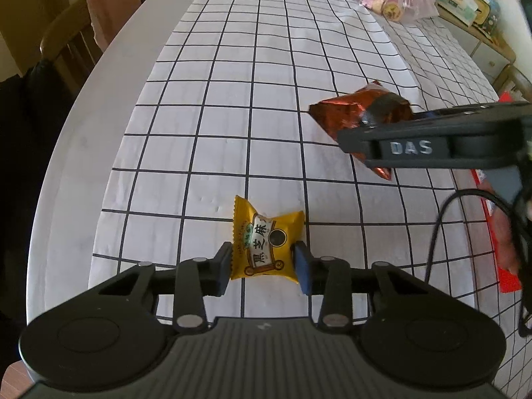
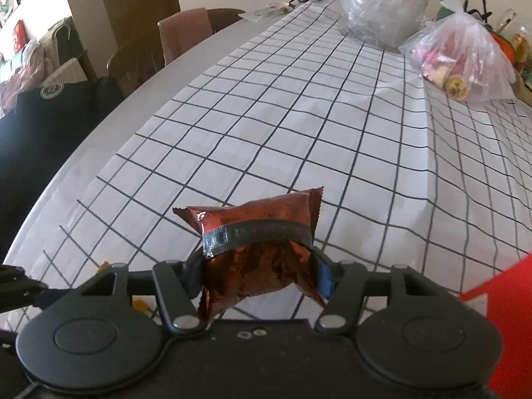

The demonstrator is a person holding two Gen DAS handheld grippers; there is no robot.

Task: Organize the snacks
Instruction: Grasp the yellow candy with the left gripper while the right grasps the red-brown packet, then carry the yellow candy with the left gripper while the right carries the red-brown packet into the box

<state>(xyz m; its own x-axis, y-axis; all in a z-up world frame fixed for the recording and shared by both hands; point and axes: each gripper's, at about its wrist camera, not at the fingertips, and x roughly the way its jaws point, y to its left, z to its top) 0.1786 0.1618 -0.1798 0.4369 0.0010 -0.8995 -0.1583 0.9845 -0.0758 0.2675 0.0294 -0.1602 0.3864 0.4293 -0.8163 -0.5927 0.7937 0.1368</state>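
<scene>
Grid-checked tablecloth [image 2: 299, 126], wooden chairs [image 1: 66, 33].

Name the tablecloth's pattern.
White cloth with a thin dark grid of squares; clearest in the right wrist view.

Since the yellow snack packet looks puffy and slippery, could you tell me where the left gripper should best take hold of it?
Probably across its puffed middle, on the two long side edges, coming down steeply from above. The yellow snack packet lies flat on the checked tablecloth, crimped ends pointing away and near, so the sides give the narrowest span. The left gripper already straddles it that way.
</scene>
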